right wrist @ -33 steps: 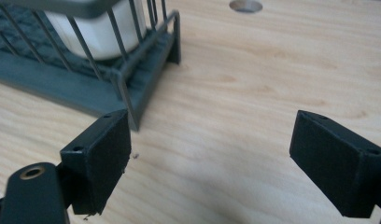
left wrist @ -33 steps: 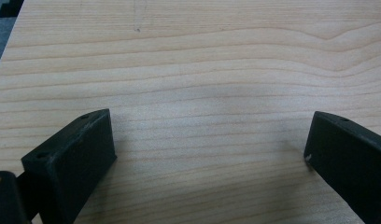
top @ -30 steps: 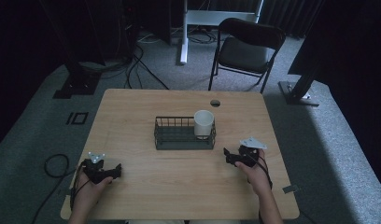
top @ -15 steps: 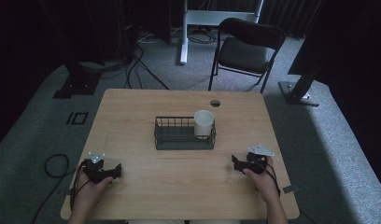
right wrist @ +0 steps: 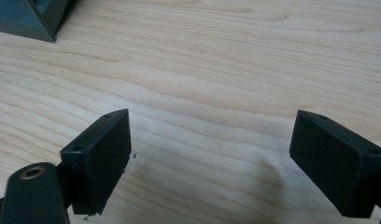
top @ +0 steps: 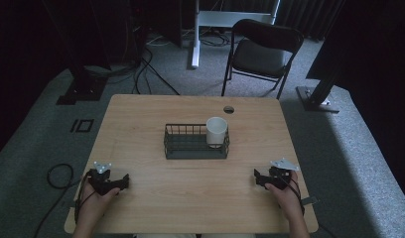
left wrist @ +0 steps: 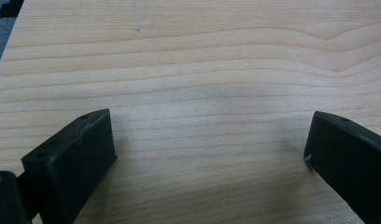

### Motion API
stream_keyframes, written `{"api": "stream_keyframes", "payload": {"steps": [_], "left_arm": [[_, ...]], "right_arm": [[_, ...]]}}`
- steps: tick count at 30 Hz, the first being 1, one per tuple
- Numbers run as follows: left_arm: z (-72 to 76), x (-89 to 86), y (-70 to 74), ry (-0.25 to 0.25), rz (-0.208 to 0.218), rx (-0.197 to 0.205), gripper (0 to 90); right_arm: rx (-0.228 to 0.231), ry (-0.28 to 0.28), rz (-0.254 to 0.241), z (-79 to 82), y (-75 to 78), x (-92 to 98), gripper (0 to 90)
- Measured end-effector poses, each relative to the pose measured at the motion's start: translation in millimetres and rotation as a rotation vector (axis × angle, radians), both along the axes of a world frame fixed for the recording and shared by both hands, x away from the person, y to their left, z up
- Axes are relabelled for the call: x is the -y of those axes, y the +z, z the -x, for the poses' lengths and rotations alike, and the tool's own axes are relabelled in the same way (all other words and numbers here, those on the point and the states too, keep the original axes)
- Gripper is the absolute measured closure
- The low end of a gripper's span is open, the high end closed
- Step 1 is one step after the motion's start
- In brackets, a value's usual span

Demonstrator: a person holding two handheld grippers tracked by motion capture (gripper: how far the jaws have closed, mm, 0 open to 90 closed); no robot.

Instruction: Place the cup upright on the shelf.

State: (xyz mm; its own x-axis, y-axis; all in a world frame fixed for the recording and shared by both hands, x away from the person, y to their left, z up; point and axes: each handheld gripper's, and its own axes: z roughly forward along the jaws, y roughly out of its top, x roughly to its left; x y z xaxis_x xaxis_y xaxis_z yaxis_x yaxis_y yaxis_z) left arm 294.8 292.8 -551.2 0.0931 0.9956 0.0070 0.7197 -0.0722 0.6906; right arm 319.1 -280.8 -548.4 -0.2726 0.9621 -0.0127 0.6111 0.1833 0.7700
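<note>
A dark wire basket (top: 183, 148) stands in the middle of the wooden table (top: 141, 114), and a white cup (top: 216, 131) sits upright in its right end. My left gripper (top: 123, 181) rests on the table near the front left corner, jaws wide apart and nothing between them; in the left gripper view my left gripper (left wrist: 209, 147) shows bare wood between its jaws. My right gripper (top: 257, 177) lies near the front right, also open, and in its own view my right gripper (right wrist: 209, 144) spans bare wood, with a basket corner (right wrist: 32, 18) at top left.
A round cable hole (top: 229, 109) is in the table behind the basket. A black folding chair (top: 257, 54) stands beyond the far edge. Cables (top: 56, 173) lie on the grey carpet left of the table, and stand bases (top: 317, 96) sit on either side.
My right gripper has drawn back from beside the basket toward the table's front right and come down on the wood. The left gripper, the basket and the cup have not moved.
</note>
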Motion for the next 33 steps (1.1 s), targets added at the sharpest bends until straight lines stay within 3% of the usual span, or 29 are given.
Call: {"api": "stream_keyframes", "payload": {"steps": [6, 19, 33], "left_arm": [[0.0, 0.0, 0.0, 0.000, 0.000, 0.000, 2.1], [0.0, 0.0, 0.0, 0.000, 0.000, 0.000, 2.1], [0.0, 0.2, 0.0, -0.003, 0.001, 0.000, 2.1]], "right_arm": [[-0.016, -0.042, 0.018, 6.8, -1.7, 10.7, 12.3], [-0.065, -0.107, 0.001, 25.3, -5.2, 27.9, 12.0], [-0.072, -0.101, -0.010, 28.9, -5.6, 30.5, 11.8]]}}
